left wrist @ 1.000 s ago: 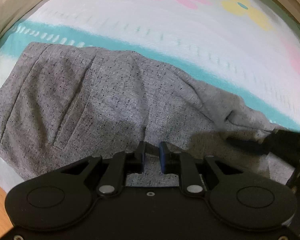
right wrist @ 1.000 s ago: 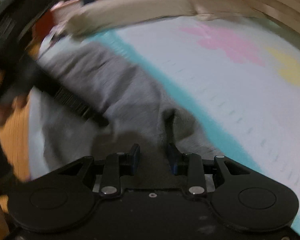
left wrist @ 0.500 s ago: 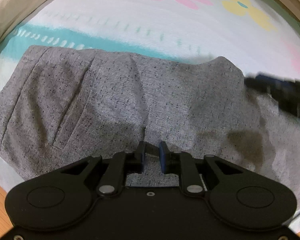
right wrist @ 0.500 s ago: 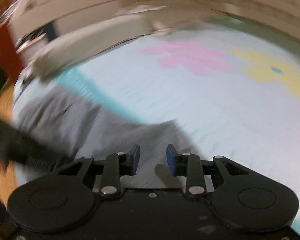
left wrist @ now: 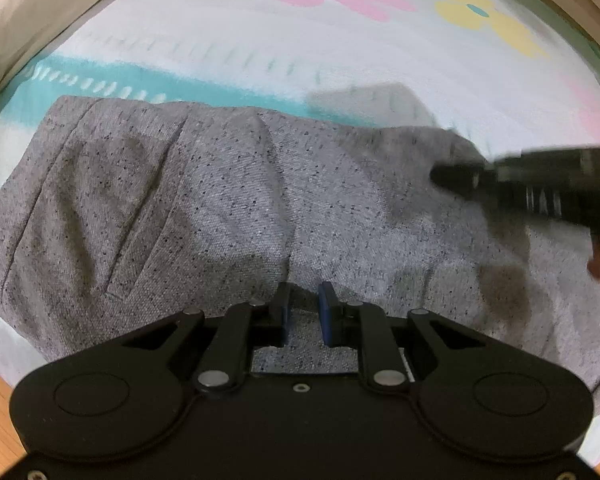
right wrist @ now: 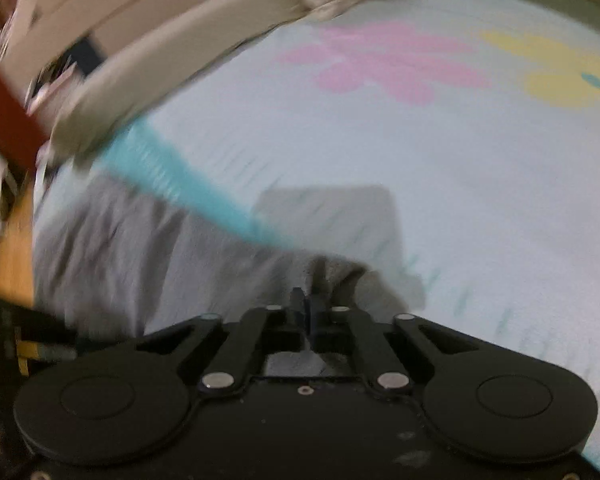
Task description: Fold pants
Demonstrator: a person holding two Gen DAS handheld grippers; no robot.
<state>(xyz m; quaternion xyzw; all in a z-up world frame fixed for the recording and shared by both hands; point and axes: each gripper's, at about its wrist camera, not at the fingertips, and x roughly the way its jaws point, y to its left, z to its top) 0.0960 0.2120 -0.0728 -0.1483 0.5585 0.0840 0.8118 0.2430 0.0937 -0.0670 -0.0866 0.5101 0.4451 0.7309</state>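
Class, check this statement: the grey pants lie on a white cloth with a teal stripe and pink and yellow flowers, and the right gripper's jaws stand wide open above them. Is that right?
Not quite. The right gripper has just closed its jaws; the right wrist view shows them shut, pinching a fold of the grey pants. The rest holds: the pants lie on the white cloth with teal stripe and pink and yellow flowers.

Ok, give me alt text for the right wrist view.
The right gripper, jaws just closed, pinches a raised fold of the grey pants near their edge. The pants lie on a white bedsheet with a teal stripe, a pink flower and a yellow flower. The picture is motion-blurred.
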